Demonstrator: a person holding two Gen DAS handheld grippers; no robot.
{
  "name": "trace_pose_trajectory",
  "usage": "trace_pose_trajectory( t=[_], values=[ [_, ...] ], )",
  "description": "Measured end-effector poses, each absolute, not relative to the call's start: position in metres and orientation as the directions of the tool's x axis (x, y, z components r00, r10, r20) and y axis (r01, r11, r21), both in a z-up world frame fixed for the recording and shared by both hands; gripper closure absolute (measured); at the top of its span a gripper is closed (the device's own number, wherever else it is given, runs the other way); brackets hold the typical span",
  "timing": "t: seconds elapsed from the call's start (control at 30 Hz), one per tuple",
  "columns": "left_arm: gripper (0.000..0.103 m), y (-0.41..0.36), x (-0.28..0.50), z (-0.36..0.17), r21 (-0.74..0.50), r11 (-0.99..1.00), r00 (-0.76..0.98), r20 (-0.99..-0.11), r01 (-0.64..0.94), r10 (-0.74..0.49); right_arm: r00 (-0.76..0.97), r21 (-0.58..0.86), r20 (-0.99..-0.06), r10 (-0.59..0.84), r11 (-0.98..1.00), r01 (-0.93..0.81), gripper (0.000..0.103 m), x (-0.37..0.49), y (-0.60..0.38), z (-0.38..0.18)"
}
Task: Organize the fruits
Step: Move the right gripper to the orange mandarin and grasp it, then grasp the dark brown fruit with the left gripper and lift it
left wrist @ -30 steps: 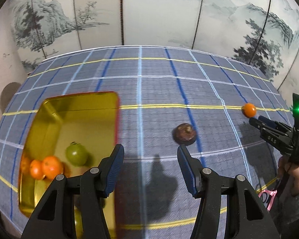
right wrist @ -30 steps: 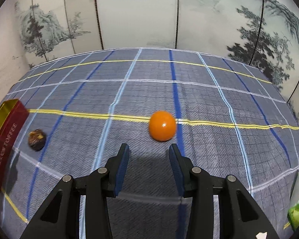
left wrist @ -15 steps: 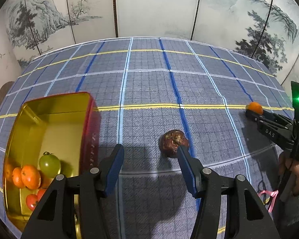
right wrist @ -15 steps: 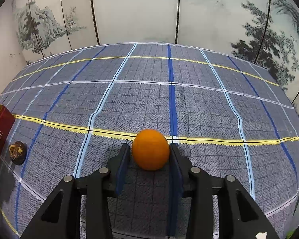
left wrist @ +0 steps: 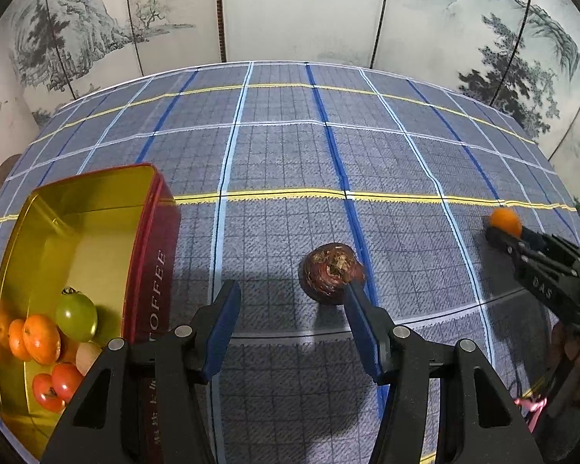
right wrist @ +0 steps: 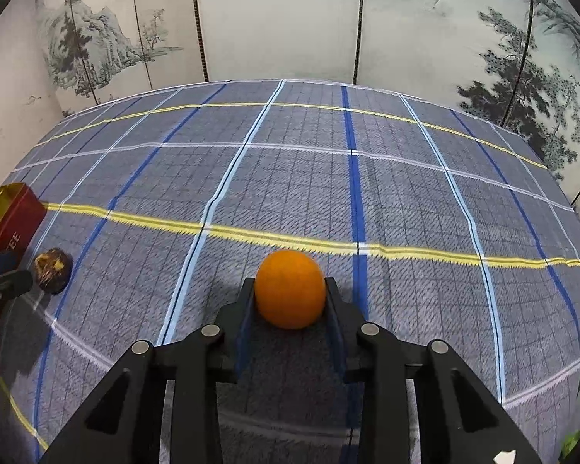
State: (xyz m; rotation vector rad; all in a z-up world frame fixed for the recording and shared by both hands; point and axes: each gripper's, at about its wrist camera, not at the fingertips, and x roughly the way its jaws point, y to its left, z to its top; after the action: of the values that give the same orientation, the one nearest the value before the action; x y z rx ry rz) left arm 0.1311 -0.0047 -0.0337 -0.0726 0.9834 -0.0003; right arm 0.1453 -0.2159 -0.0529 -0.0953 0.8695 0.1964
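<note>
A dark brown round fruit (left wrist: 331, 277) lies on the checked cloth just ahead of my open left gripper (left wrist: 288, 295), touching its right fingertip (left wrist: 353, 297). It also shows at the left of the right wrist view (right wrist: 53, 270). My right gripper (right wrist: 290, 290) is shut on an orange (right wrist: 290, 289) resting on the cloth; that orange shows far right in the left wrist view (left wrist: 505, 222). A red tin with a gold inside (left wrist: 150, 239) stands at the left, holding oranges (left wrist: 40, 338), a green fruit (left wrist: 76, 317) and red tomatoes (left wrist: 54, 384).
The checked blue-grey cloth (right wrist: 406, 201) covers the table, with a painted folding screen (right wrist: 278, 19) behind its far edge. The tin's corner (right wrist: 13, 218) and my left gripper's tip (right wrist: 4, 282) show at the left of the right wrist view. Something green (right wrist: 574, 439) lies bottom right.
My right gripper moved forward around the orange and closed on it. My left gripper shifted right, away from the tin, up to the brown fruit.
</note>
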Motion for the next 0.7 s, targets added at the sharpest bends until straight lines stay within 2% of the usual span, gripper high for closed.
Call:
trace_pose_trajectory(
  t=[0.4,0.7],
  values=[
    [0.046,-0.012,0.143,-0.042,-0.097,0.995,0.529,-0.845,-0.010,-0.078,0.631,-0.009,-0.766,0.122,0.980,-0.200,0.073,0.114,-0.225,-0.054],
    [0.046,-0.020,0.156,-0.049,-0.105,0.994,0.521,-0.850,-0.008,-0.086,0.635,-0.002,-0.766,0.098,0.988,-0.155,0.073,0.121,-0.242,-0.054]
  ],
)
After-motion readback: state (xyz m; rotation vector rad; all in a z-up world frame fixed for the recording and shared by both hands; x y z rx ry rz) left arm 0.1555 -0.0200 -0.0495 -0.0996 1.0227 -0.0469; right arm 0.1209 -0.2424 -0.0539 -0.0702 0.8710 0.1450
